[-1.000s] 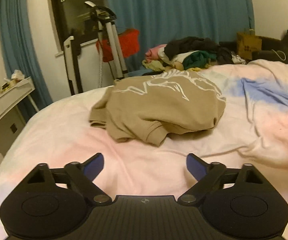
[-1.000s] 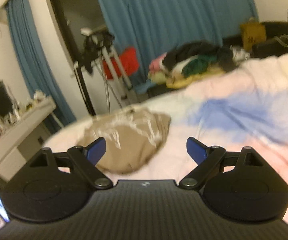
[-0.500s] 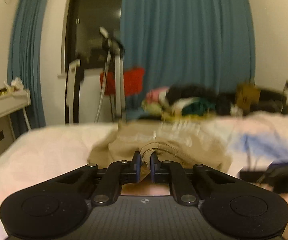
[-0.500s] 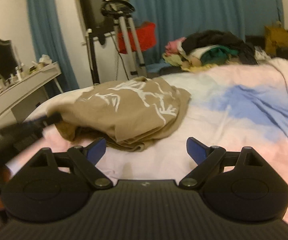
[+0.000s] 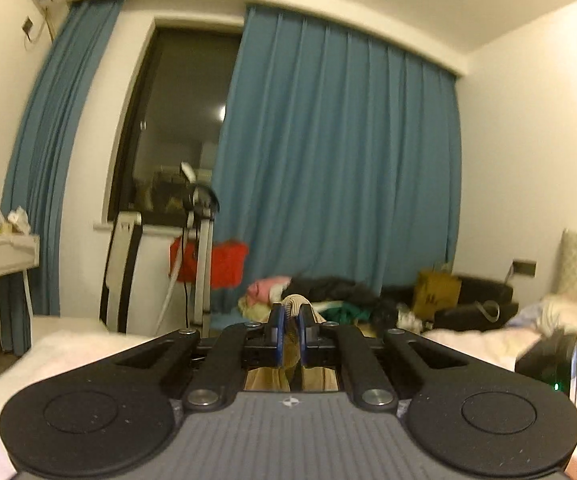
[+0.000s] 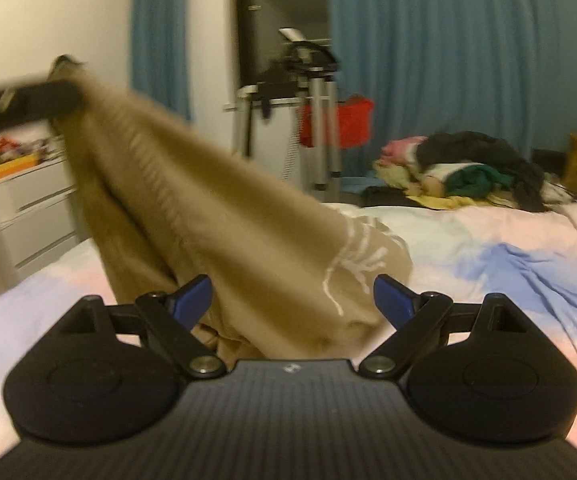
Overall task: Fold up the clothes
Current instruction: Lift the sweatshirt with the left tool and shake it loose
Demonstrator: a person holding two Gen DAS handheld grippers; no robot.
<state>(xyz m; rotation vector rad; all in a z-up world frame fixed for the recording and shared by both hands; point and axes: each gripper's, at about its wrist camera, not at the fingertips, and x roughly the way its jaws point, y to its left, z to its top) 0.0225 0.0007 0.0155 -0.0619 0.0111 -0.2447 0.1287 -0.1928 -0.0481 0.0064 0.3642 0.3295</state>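
A tan T-shirt with a white print [image 6: 216, 240] is lifted off the bed at its left end and trails down to the bedding. My left gripper [image 5: 291, 322] is shut on a fold of the tan T-shirt [image 5: 293, 308] and is raised high; it shows in the right wrist view [image 6: 48, 98] at the upper left, blurred. My right gripper [image 6: 291, 298] is open and empty, low over the bed, with the shirt's lower part lying between its blue fingertips [image 6: 192, 298].
The bed [image 6: 508, 264] has pink, white and blue bedding. A pile of mixed clothes [image 6: 468, 168] lies at the far side. A tripod [image 6: 312, 112] and red bag [image 6: 340, 122] stand by blue curtains. White drawers [image 6: 28, 208] stand at left.
My left gripper closed on the shirt's edge and lifted it up and leftward off the bed. My right gripper stayed open and moved closer to the shirt.
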